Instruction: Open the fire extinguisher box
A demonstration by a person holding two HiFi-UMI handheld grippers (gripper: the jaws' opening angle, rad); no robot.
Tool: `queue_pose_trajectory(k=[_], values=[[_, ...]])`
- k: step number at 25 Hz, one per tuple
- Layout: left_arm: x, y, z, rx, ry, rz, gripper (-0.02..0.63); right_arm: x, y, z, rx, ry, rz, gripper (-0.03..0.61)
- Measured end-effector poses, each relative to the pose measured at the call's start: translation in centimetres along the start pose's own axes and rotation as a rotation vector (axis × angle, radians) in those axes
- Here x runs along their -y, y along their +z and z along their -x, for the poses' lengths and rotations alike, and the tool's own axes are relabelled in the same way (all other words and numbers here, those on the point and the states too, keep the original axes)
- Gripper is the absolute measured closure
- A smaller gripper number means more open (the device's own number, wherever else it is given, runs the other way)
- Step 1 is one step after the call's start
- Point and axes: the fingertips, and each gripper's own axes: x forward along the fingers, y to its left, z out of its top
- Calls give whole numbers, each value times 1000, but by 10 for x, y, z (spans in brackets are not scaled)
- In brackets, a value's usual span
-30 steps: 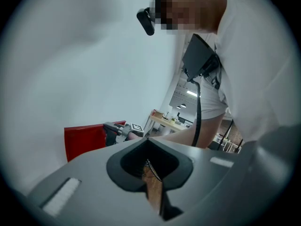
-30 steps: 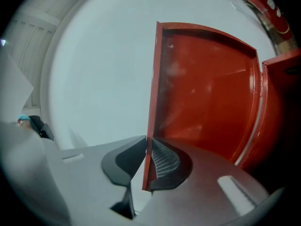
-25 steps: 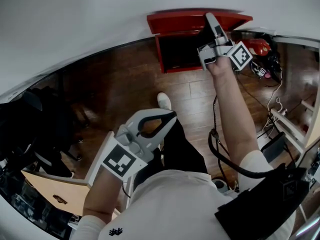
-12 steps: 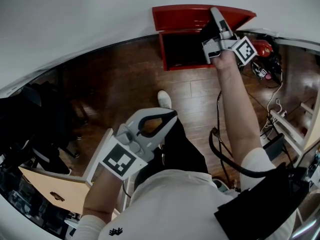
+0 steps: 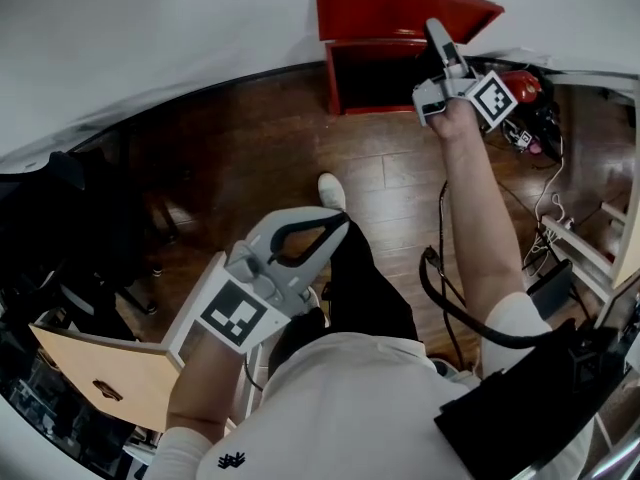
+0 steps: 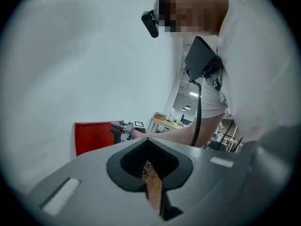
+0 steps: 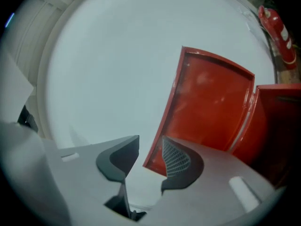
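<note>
Where the white wall (image 5: 150, 28) meets the dark wood floor (image 5: 250, 148), at the upper centre of the head view, stands the red fire extinguisher box (image 5: 380, 78). Its lid (image 5: 400, 13) is swung up and its dark interior is exposed.

Right gripper (image 5: 433, 30): held at the box's right side, at the upper right of centre, jaws pointing toward the wall. In the right gripper view, the right gripper (image 7: 150, 147) has its jaws apart, with wall showing through the gap. The lid (image 7: 211, 102) fills the right of centre, its lower corner just beside the ribbed pad of the right-hand jaw; contact cannot be told. The box body (image 7: 277, 121) sits at the right edge.

Fire extinguisher (image 5: 520, 88): red, lying on the floor just right of the box, also seen at the upper right (image 7: 277, 29).

Left gripper (image 5: 345, 223): low and central in the head view, well apart from the box. In its own view the left gripper (image 6: 146, 140) has its jaw tips together with nothing between them, and the box (image 6: 91, 135) shows small at the left.

Shoe (image 5: 330, 190): white, on the floor between the two grippers.
</note>
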Motion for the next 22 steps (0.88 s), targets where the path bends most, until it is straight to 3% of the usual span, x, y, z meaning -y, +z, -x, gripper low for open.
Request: queue_pose_trajectory(k=[3,8,12,18,22], values=[[21,0,17,33,-4,-45,614,-36,-31,28,-64,1,139,456],[81,-13,68,76,4,-122,614,-105,-101,118,-154,-72,411,476],[153,-28,126,124,-11,-222,614,-192,-165,202,-209,3,625,482],[238,-53,225,137,-38,-271,614,-307,-256,325,-242,92,743,488],[289,-63,254,128,-40,-268,614,-357,-287,396,-269,89,797,488]])
